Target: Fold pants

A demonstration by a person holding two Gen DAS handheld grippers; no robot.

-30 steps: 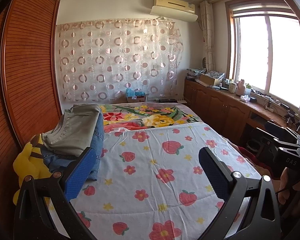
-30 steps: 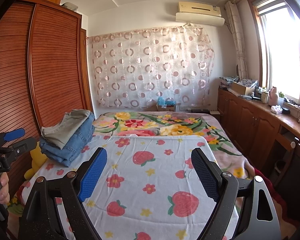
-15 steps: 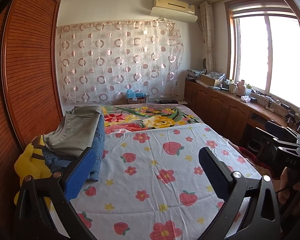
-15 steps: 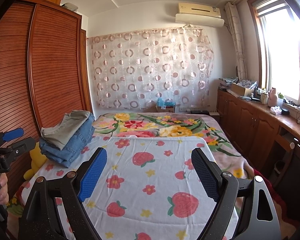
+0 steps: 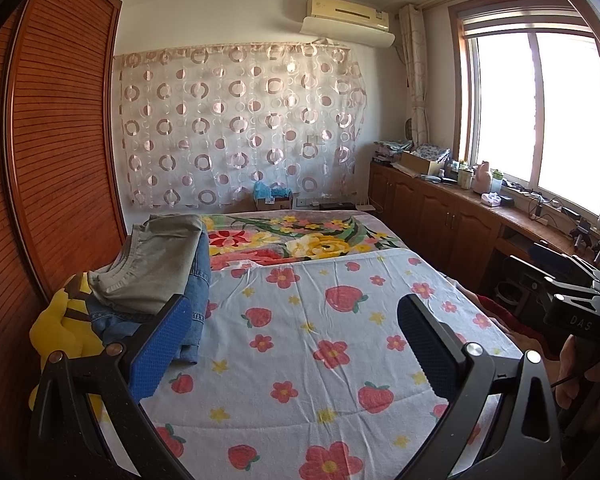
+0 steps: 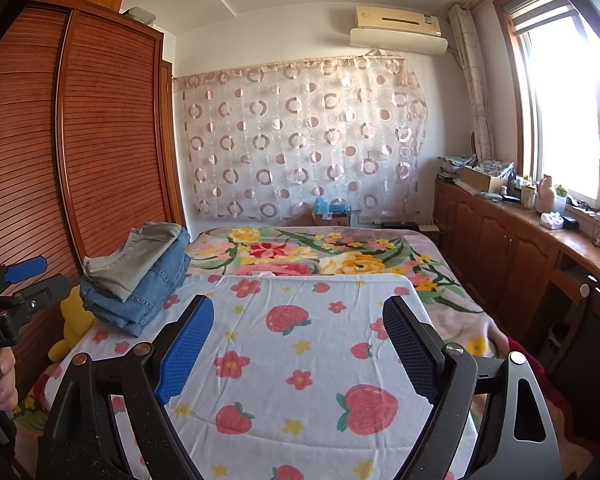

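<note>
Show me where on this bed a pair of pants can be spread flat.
The strawberry sheet is bare from the stacked pants at its left edge across to its right edge, back to the floral blanket. The left corner is crowded: stack plus yellow plush toy.

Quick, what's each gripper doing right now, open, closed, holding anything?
Left gripper: open, holding nothing, above the strawberry sheet.
Right gripper: open, holding nothing.

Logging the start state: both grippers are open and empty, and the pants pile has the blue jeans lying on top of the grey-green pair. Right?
Not quite. The right wrist view shows the grey-green pair on top of the blue jeans. The rest holds: left gripper and right gripper are open and empty.
</note>
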